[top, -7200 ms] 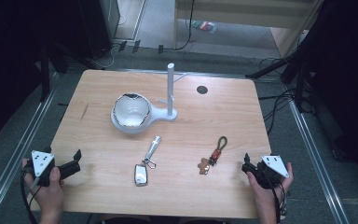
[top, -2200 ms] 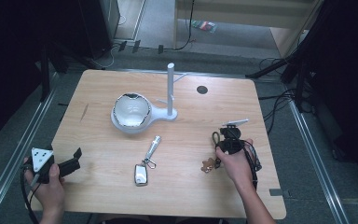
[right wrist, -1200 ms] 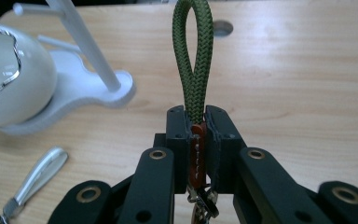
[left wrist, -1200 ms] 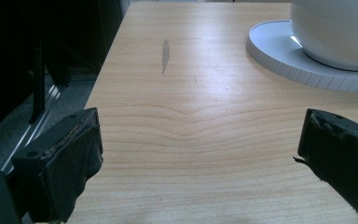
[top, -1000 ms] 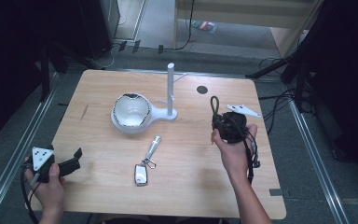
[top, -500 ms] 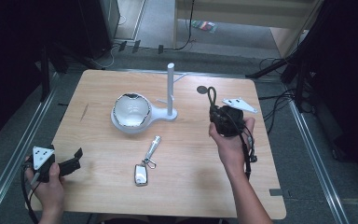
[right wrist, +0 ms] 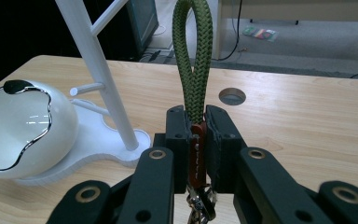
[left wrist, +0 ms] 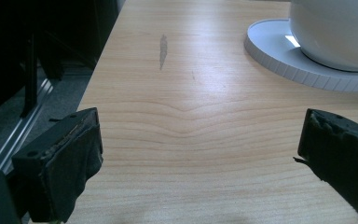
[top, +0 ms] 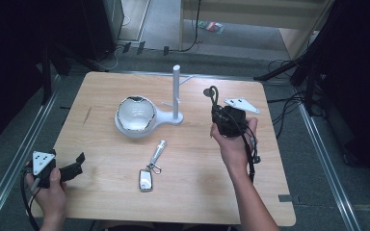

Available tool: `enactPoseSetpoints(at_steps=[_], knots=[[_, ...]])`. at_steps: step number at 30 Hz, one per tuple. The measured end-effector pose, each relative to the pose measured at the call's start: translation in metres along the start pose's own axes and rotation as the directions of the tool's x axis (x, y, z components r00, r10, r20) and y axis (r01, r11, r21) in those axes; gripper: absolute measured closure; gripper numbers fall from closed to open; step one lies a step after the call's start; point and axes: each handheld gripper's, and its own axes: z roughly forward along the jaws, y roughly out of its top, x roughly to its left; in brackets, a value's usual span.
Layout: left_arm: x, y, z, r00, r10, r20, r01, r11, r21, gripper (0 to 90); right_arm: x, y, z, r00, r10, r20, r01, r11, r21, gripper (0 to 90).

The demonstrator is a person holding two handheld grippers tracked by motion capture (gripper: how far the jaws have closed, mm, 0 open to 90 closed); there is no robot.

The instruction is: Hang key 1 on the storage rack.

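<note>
The stand (top: 176, 91) rises mid-table; the bowl (top: 135, 114) sits at its nine o'clock — the key fob (top: 146, 179) at six, the cord loop (top: 212, 94) at three.

The right gripper (top: 220, 111) is held up at centre right of the high view by a raised hand (top: 233, 142), forearm rising from the bottom edge, jaws clamped together, while the left gripper (top: 77, 162) rests low at lower left, jaws wide apart, in the left hand (top: 50, 192).
</note>
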Motion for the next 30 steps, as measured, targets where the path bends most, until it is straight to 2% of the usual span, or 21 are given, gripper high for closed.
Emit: enactPoseSetpoints(at_steps=[7, 20, 30], knots=[[0.000, 0.000, 0.000, 1.0000, 0.005, -0.002, -0.005, 1.0000, -0.001, 0.1, 0.003, 0.003, 0.004, 0.9999, 0.002, -0.012, -0.002, 1.000, -0.007, 81.7], [0.000, 0.000, 0.000, 1.0000, 0.004, 0.000, -0.004, 1.0000, 0.001, 0.1, 0.014, 0.011, 0.016, 0.9996, -0.027, -0.005, 0.027, 0.999, -0.032, 81.7], [0.000, 0.000, 0.001, 1.0000, 0.004, 0.001, -0.004, 1.0000, 0.003, 0.1, 0.015, 0.015, 0.029, 0.9995, -0.030, -0.007, 0.030, 0.998, -0.052, 81.7]])
